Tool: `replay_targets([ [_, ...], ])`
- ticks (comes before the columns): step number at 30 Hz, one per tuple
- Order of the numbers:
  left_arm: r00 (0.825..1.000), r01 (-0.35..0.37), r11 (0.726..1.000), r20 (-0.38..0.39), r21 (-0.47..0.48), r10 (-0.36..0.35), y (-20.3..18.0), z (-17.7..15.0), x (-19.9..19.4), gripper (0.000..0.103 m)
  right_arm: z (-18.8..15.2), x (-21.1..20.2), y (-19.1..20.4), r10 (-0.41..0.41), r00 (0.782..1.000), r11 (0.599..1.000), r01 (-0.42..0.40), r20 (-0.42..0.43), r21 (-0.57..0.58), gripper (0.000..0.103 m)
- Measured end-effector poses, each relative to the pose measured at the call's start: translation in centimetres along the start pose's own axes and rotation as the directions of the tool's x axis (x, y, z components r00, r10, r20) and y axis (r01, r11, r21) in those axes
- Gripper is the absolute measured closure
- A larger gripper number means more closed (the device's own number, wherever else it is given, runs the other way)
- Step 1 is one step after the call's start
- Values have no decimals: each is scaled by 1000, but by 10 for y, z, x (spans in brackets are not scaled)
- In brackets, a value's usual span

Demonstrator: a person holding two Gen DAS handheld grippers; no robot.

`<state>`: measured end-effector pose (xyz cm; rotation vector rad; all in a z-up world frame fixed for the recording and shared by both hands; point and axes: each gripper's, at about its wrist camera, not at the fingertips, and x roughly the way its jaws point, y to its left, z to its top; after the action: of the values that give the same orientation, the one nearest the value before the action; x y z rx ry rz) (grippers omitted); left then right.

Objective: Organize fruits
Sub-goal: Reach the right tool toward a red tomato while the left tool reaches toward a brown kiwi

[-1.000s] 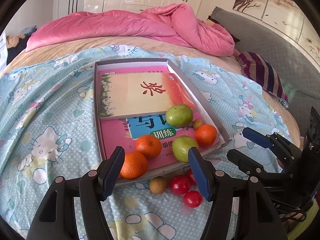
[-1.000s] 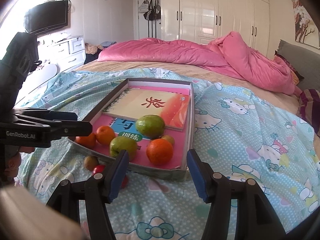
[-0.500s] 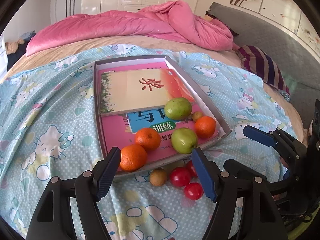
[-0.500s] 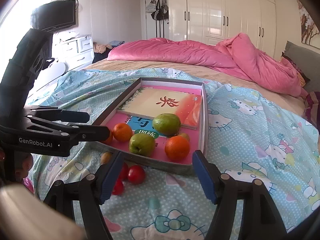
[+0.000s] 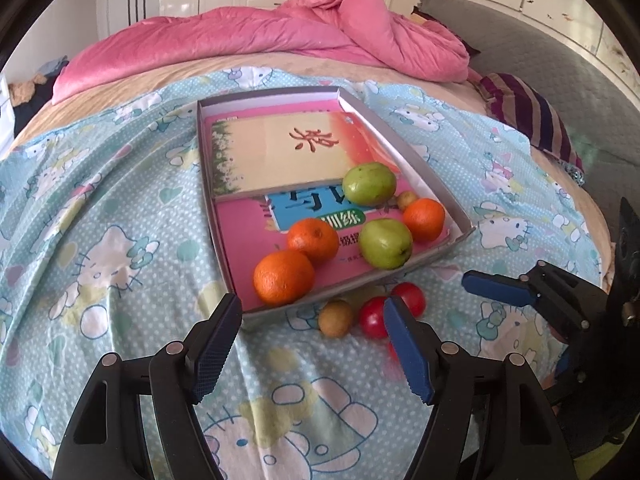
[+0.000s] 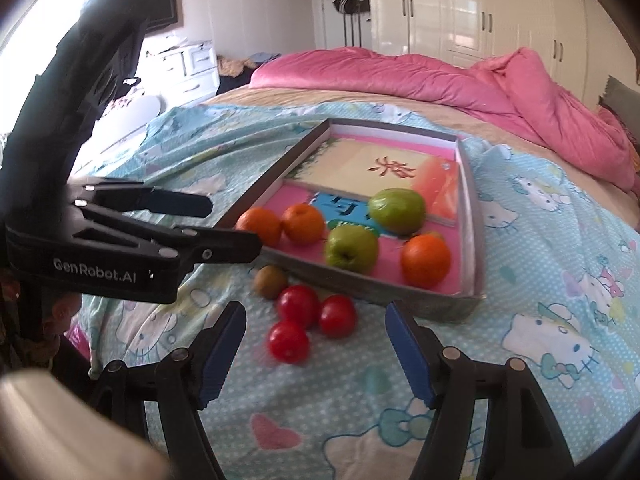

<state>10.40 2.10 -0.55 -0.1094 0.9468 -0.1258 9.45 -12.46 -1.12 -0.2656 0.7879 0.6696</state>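
Note:
A grey tray lies on the bed and holds books, three oranges, two green apples and a small brown fruit. On the sheet in front of the tray lie three red tomatoes and a brown fruit. My left gripper is open and empty, near the tray's front edge. My right gripper is open and empty, with the tomatoes just beyond its fingertips.
A blue cartoon-print sheet covers the bed. A pink quilt is heaped at the far side. A striped cushion lies at the right. A white dresser and wardrobes stand beyond the bed.
Both grippers have pulled back and shifted. The tomatoes and brown fruit now sit nearer the middle of the right wrist view. No fruit has moved.

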Motion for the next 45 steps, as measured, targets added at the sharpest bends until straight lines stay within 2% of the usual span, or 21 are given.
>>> replay_targets([
  [5, 999, -13, 1000, -46, 7, 14, 0, -6, 5, 28, -4, 14, 8, 1, 999, 1000, -2, -54, -19, 31],
  [10, 997, -15, 1000, -77, 7, 16, 1, -10, 9, 28, -7, 25, 5, 34, 995, 999, -31, -92, 35, 32],
  [12, 995, -17, 1000, -94, 7, 18, 1, -12, 13, 28, -8, 30, 2, 50, 993, 997, -44, -106, 56, 35],
  [14, 993, -19, 1000, -115, 1, 19, 2, -13, 18, 28, -9, 34, 2, 67, 990, 996, -60, -120, 65, 48],
  [15, 992, -18, 1000, -121, -1, 18, 3, -14, 19, 28, -10, 37, 2, 75, 988, 996, -67, -134, 66, 51],
  [17, 991, -20, 1000, -129, -6, 19, 4, -14, 23, 28, -11, 42, 4, 78, 985, 996, -70, -151, 58, 63],
  [20, 991, -21, 1000, -130, -15, 19, 5, -15, 26, 28, -10, 46, 8, 74, 985, 997, -69, -155, 38, 71],
  [22, 992, -15, 1000, -128, -22, 12, 5, -15, 28, 35, -10, 47, 9, 71, 985, 997, -68, -156, 31, 76],
  [29, 990, -7, 1000, -138, -10, 6, -1, -12, 41, 55, -12, 43, 8, 56, 985, 998, -53, -165, 21, 76],
  [39, 991, 4, 1000, -132, 15, -2, -13, -10, 50, 61, -13, 36, -5, 30, 985, 999, -22, -169, 46, 76],
  [45, 991, 2, 1000, -135, 21, 1, -17, -10, 59, 68, -15, 33, -10, 31, 983, 997, -18, -180, 74, 76],
])
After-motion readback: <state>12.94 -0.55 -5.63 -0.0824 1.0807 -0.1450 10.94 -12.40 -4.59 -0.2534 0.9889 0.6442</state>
